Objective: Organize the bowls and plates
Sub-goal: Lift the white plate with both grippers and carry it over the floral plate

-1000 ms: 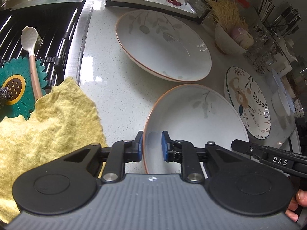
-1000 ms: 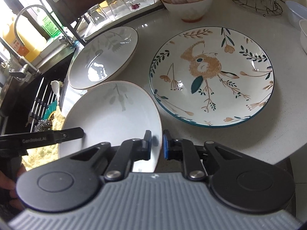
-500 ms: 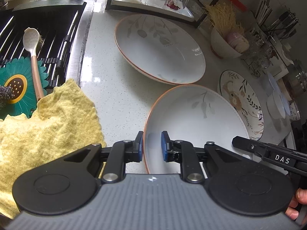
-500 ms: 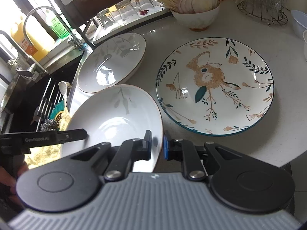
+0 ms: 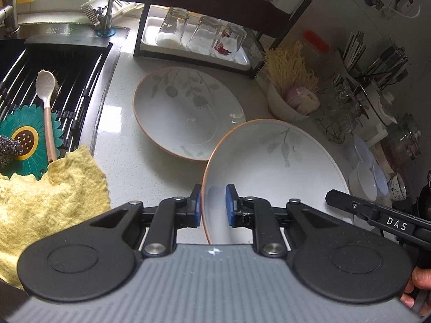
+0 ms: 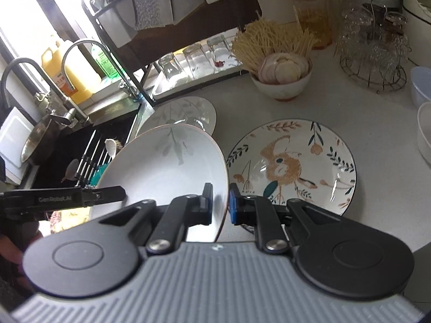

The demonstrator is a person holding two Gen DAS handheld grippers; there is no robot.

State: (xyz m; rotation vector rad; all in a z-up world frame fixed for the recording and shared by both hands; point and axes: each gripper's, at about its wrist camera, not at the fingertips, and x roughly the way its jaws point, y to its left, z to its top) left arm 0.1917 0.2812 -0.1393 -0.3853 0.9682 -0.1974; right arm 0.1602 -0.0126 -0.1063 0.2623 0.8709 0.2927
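A white plate with an orange rim and a faint leaf print [image 5: 272,167] is gripped on opposite sides of its rim by both tools and is seen lifted off the bench [image 5: 129,161], tilted, its far edge overlapping the plate behind it in both views. The left hand-held gripper [image 5: 213,204] is clenched on the plate's left rim, one pad outside and the blue pad inside. The right hand-held gripper [image 6: 221,203] is clenched on the right rim in the same manner.

A second leaf-print plate [image 5: 188,113] lies flat on the bench just beyond the held one, near the sink edge. A plate painted with a bird and sprigs [image 6: 292,165] lies flat on the bench to the right, apart from the held plate. A bowl of noodles and sliced onion [image 6: 281,76] stands farther back. Upturned glasses [image 5: 202,33] are set on a tray under a dark rack. A yellow cloth [image 5: 45,204] is draped at the near left beside the sink [image 5: 67,80], where a brush [image 5: 47,107] rests on the grid.
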